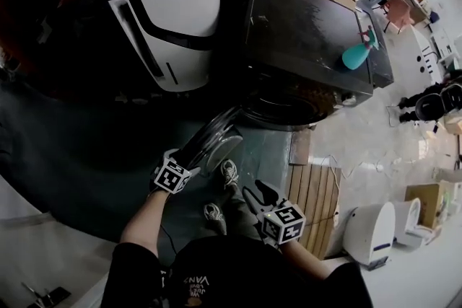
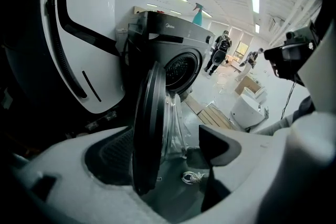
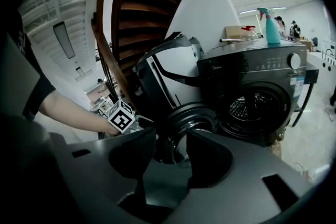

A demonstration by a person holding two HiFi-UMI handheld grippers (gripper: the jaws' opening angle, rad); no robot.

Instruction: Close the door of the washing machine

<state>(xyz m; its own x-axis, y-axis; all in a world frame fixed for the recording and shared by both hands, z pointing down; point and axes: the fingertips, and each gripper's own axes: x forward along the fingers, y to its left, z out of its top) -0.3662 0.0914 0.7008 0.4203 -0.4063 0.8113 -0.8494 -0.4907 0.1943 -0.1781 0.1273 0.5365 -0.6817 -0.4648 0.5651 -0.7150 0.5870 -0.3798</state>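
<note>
The dark grey washing machine [image 1: 310, 32] [image 3: 257, 76] stands with its drum opening [image 1: 289, 108] uncovered. Its round door [image 1: 213, 141] is swung out towards me. In the left gripper view the door [image 2: 149, 128] stands edge-on between the jaws of my left gripper [image 2: 168, 149] [image 1: 193, 155]. Those jaws are wide open, with the rim close to the left finger [image 2: 110, 157]; whether it touches I cannot tell. My right gripper [image 1: 254, 192] [image 3: 170, 152] hangs lower right of the door, open and holding nothing. It points at the door [image 3: 191, 118].
A teal spray bottle [image 1: 357, 53] stands on top of the machine. A white and black appliance [image 1: 180, 18] is close on the machine's left. A wooden pallet [image 1: 314, 198] lies on the floor to the right, with a white unit [image 1: 372, 231] beyond. People [image 2: 218, 52] stand far off.
</note>
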